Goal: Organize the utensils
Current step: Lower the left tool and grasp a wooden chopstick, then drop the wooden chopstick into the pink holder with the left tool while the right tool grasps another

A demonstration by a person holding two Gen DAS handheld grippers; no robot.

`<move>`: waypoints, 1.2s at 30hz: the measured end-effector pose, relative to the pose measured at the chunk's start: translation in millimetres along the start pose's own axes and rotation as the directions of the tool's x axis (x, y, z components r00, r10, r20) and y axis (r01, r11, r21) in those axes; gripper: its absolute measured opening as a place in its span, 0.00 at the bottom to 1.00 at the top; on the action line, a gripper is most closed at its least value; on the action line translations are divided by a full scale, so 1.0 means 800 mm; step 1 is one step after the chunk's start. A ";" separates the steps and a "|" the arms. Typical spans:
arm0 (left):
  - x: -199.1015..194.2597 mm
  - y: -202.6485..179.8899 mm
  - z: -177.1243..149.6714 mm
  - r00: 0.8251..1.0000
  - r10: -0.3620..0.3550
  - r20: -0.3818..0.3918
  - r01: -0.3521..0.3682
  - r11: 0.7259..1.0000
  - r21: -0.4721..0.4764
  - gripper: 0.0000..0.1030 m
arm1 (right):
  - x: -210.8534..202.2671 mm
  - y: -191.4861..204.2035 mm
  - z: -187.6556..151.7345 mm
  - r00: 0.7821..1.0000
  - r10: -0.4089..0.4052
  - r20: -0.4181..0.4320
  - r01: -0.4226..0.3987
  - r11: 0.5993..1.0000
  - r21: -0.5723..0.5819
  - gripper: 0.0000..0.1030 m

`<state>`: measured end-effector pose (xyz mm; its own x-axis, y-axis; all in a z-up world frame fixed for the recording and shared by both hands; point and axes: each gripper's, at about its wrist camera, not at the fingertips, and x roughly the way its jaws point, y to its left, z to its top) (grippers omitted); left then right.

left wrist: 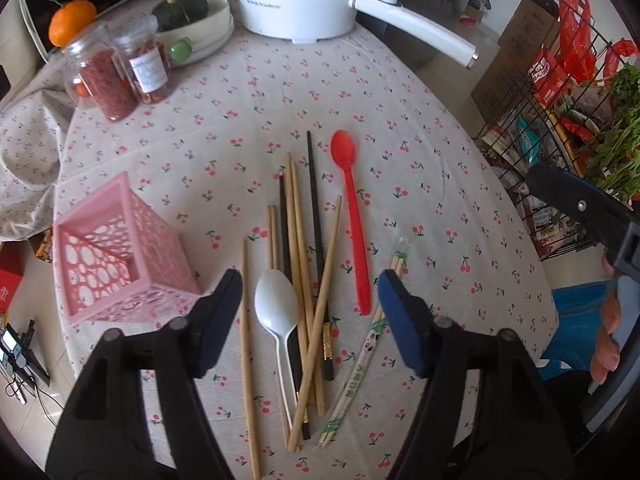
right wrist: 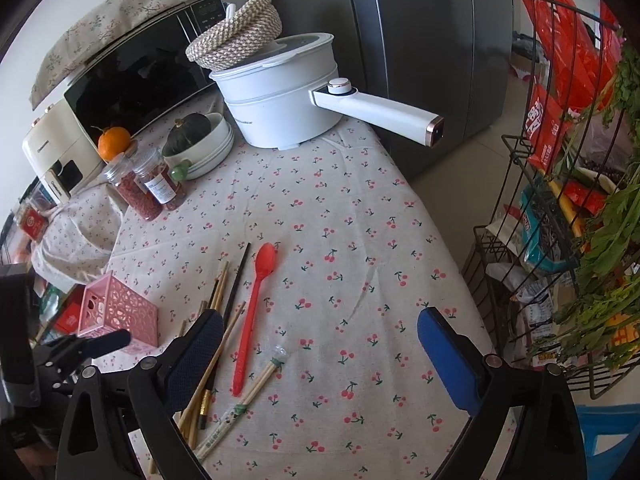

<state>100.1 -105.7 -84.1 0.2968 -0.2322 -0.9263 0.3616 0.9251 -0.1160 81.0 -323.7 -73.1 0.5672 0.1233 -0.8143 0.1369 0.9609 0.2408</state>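
Note:
A pile of wooden and black chopsticks (left wrist: 304,280) lies on the cherry-print tablecloth with a white plastic spoon (left wrist: 276,308) on its left, a red plastic spoon (left wrist: 354,216) on its right and a paper-wrapped chopstick pair (left wrist: 360,360) beyond that. A pink perforated basket (left wrist: 116,252) lies on its side to the left. My left gripper (left wrist: 310,284) is open and empty, hovering over the pile. My right gripper (right wrist: 320,324) is open and empty, above bare cloth right of the red spoon (right wrist: 252,312); the basket (right wrist: 120,312) and chopsticks (right wrist: 224,300) are at its left.
Two spice jars (left wrist: 120,72), an orange (left wrist: 71,22), a bowl with a squash (left wrist: 200,20) and a white electric pot with a long handle (left wrist: 416,28) stand at the table's back. A wire rack with packets and greens (right wrist: 568,208) stands off the right edge. A microwave (right wrist: 132,76) is behind.

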 end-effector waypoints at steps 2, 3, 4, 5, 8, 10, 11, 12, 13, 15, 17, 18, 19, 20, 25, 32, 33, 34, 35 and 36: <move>0.027 -0.001 0.003 0.998 -0.015 -0.058 0.014 1.000 -0.011 0.36 | 0.006 -0.004 0.003 1.000 0.006 -0.017 -0.006 1.000 0.006 0.86; 0.037 -0.001 0.003 0.996 -0.027 -0.081 0.025 1.000 -0.018 0.32 | 0.008 -0.005 0.003 1.000 0.013 -0.026 -0.012 1.000 0.010 0.84; 0.046 -0.001 0.003 0.995 -0.037 -0.097 0.035 0.999 -0.023 0.30 | 0.010 -0.006 0.003 0.999 0.019 -0.032 -0.018 1.000 0.014 0.84; 0.052 0.000 0.003 0.993 -0.042 -0.109 0.040 0.999 -0.027 0.27 | 0.012 -0.006 0.004 0.999 0.025 -0.036 -0.024 1.000 0.014 0.83; 0.065 -0.005 0.003 0.988 -0.058 -0.143 0.056 0.998 -0.018 0.20 | 0.014 -0.005 0.006 0.999 0.029 -0.040 -0.029 1.000 0.004 0.83; 0.075 -0.010 0.004 0.984 -0.054 -0.170 0.055 0.999 -0.003 0.20 | 0.014 -0.005 0.007 0.999 0.029 -0.040 -0.029 1.000 -0.001 0.83; 0.080 -0.010 0.005 0.982 -0.046 -0.182 0.048 0.999 0.003 0.20 | 0.014 -0.005 0.007 0.999 0.029 -0.040 -0.029 1.000 -0.001 0.83; 0.083 -0.013 0.005 0.980 -0.041 -0.193 0.043 0.999 0.009 0.20 | 0.015 -0.005 0.007 0.999 0.029 -0.041 -0.029 1.000 0.000 0.83; 0.089 -0.015 0.006 0.978 -0.034 -0.205 0.038 0.999 0.016 0.20 | 0.015 -0.005 0.007 0.999 0.029 -0.043 -0.029 1.000 0.001 0.83; 0.094 -0.019 0.004 0.977 -0.012 -0.214 0.017 1.000 0.023 0.10 | 0.017 -0.005 0.007 0.999 0.028 -0.047 -0.028 1.000 0.001 0.83; 0.092 -0.020 0.004 0.978 -0.018 -0.208 0.022 1.000 0.018 0.08 | 0.020 -0.005 0.007 0.998 0.024 -0.051 -0.024 1.000 0.000 0.83; 0.089 -0.019 0.003 0.979 -0.029 -0.203 0.032 0.999 0.012 0.07 | 0.021 -0.005 0.007 0.998 0.022 -0.055 -0.022 1.000 0.001 0.83; 0.087 -0.022 0.001 0.980 -0.037 -0.196 0.040 0.999 0.011 0.07 | 0.023 -0.005 0.006 0.998 0.021 -0.059 -0.021 1.000 0.004 0.83; 0.082 -0.022 -0.001 0.981 -0.038 -0.189 0.041 0.999 0.014 0.07 | 0.025 -0.006 0.007 0.998 0.022 -0.063 -0.021 1.000 0.007 0.83; 0.038 -0.011 -0.007 0.990 -0.083 -0.116 0.084 0.996 0.001 0.07 | 0.034 0.000 0.006 0.996 0.046 -0.080 -0.045 0.999 0.016 0.83; -0.060 0.032 -0.036 0.990 -0.126 0.054 0.127 0.992 0.001 0.07 | 0.062 0.032 -0.005 0.973 0.159 -0.166 -0.156 0.987 0.030 0.68; -0.071 0.039 -0.043 0.989 -0.126 0.080 0.126 0.992 0.001 0.07 | 0.065 0.042 -0.009 0.967 0.183 -0.178 -0.181 0.983 0.027 0.66; -0.075 0.045 -0.048 0.986 -0.125 0.107 0.126 0.992 -0.001 0.07 | 0.069 0.052 -0.013 0.960 0.206 -0.191 -0.205 0.978 0.021 0.64; -0.083 0.054 -0.056 0.983 -0.124 0.134 0.126 0.992 -0.007 0.07 | 0.072 0.063 -0.017 0.953 0.225 -0.204 -0.227 0.974 0.013 0.60; -0.088 0.065 -0.063 0.979 -0.125 0.160 0.129 0.991 -0.018 0.07 | 0.075 0.076 -0.020 0.946 0.241 -0.217 -0.247 0.969 0.003 0.56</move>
<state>53.5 -26.4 -42.5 0.3868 -0.3908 -0.8353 0.3813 0.8925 -0.2410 110.4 -254.2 -115.7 0.3929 0.4025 -0.8268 -0.0046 0.9000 0.4360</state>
